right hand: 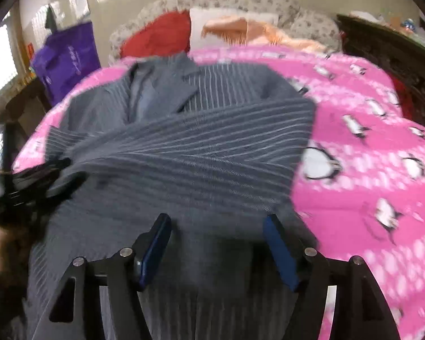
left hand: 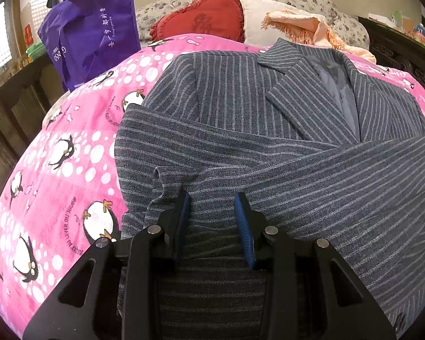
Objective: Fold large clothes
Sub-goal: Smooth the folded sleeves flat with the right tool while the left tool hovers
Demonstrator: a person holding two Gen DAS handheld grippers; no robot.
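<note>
A grey pinstriped suit jacket (left hand: 269, 141) lies face up on a pink penguin-print quilt (left hand: 59, 175), collar toward the pillows, both sleeves folded across the chest. My left gripper (left hand: 212, 204) is open, its blue-padded fingers (left hand: 242, 226) standing over the jacket's lower front with nothing between them. In the right wrist view, which is motion-blurred, the jacket (right hand: 198, 147) fills the middle. My right gripper (right hand: 216, 226) is open wide over its lower hem. The left gripper (right hand: 34, 181) shows at the jacket's left edge there.
A purple tote bag (left hand: 90, 34) stands at the bed's far left. A red heart cushion (left hand: 201, 19), a white pillow and a peach fringed cloth (left hand: 306, 25) lie at the head. Dark wooden furniture (left hand: 402, 51) flanks the bed on the right.
</note>
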